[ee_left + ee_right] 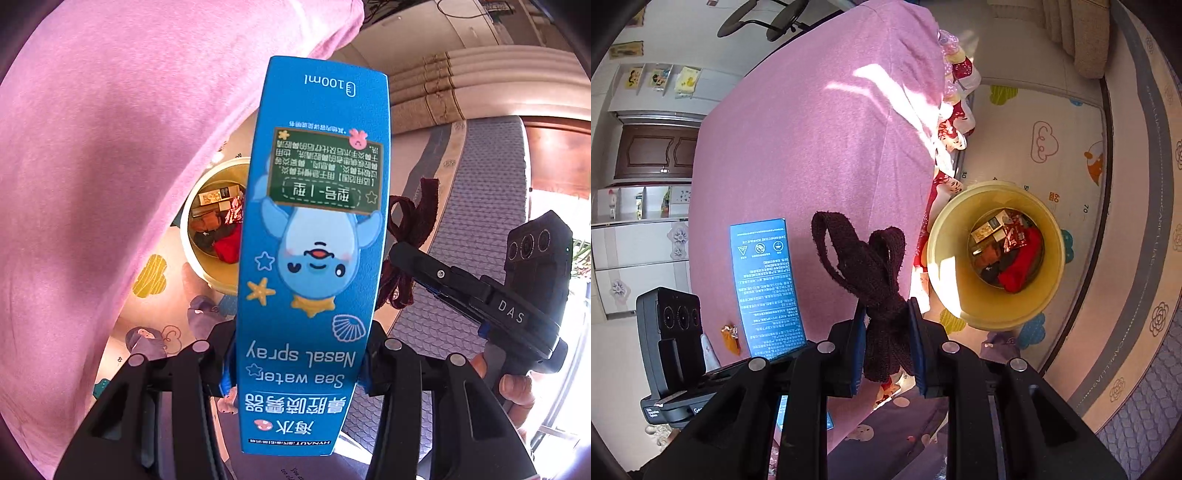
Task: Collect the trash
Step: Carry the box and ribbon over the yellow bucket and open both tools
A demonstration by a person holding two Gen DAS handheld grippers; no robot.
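Both grippers carry trash toward the yellow bin on the floor.

A pink-covered bed [820, 147] fills the left of the right wrist view; beside it on the play mat [1045, 122] stands the yellow bin [997, 314], already holding wrappers and red scraps. The left gripper [299, 373] is clamped on a blue nasal-spray box [314, 236]; the right gripper [886, 347] is closed on a dark knitted strap [864, 258]. Neither item appears to be over the bin's mouth, so an early release would probably drop it on the mat, and the strap's loose loops could catch on the rim. The left view's box hides most of the bin; the right view shows it whole.
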